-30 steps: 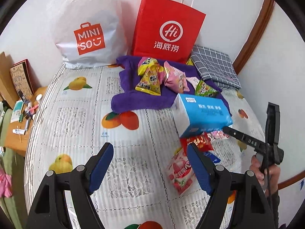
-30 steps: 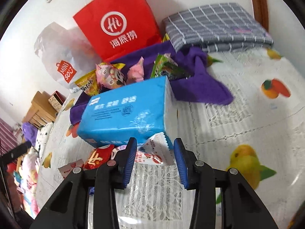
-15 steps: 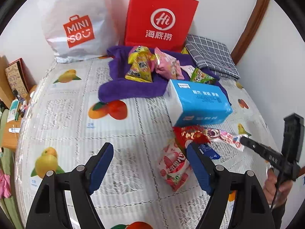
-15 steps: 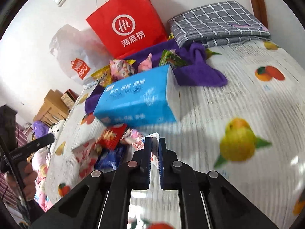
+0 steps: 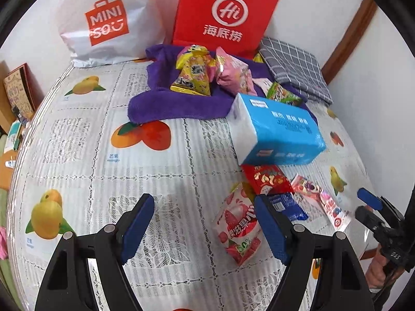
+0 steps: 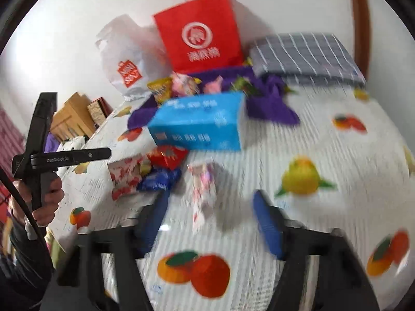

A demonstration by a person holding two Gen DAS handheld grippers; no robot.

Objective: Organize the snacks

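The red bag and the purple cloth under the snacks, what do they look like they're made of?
Red bag: likely matte paper, standing stiff with flat faces, crisp edges and a printed logo. Purple cloth: seems soft, fuzzy fabric, perhaps fleece or microfibre, lying in rumpled folds without shine.

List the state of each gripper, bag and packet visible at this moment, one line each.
left gripper: open, holding nothing
right gripper: open, holding nothing, view blurred
red paper bag: upright against the wall
white Miniso bag: slumped against the wall
blue tissue pack: tilted, resting on snacks
pink-white packet: lying flat, between the right fingers in view
strawberry packet: lying flat
purple towel: spread, snacks piled on it
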